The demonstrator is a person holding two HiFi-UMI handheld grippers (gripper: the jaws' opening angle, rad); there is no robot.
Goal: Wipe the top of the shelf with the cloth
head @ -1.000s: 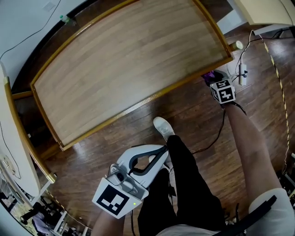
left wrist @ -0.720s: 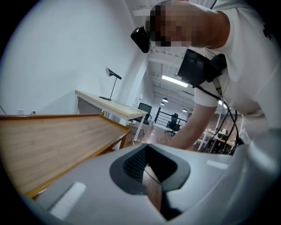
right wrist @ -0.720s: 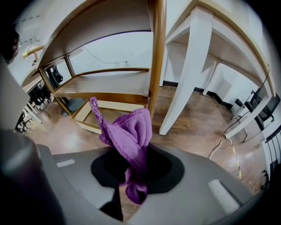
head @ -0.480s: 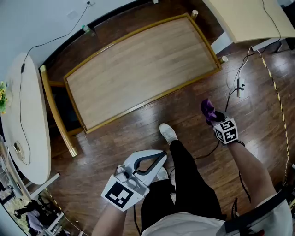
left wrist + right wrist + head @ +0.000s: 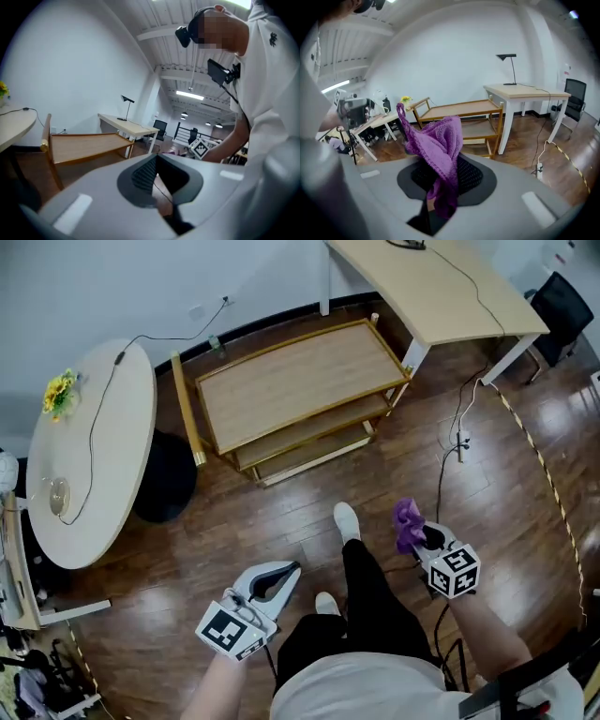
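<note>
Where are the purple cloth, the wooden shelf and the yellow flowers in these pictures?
purple cloth [image 5: 437,138]: right gripper view, on its bunched middle fold.
wooden shelf [image 5: 300,381]: head view, on its bare top board.
yellow flowers [image 5: 58,390]: head view, on the blossoms.

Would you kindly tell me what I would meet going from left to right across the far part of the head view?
Round white table → three-tier wooden shelf → pale rectangular desk → black office chair.

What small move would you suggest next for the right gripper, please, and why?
Probably carry the right gripper forward toward the shelf. Its jaws are shut on the purple cloth, but it hangs well short of the shelf top, with floor between.
</note>
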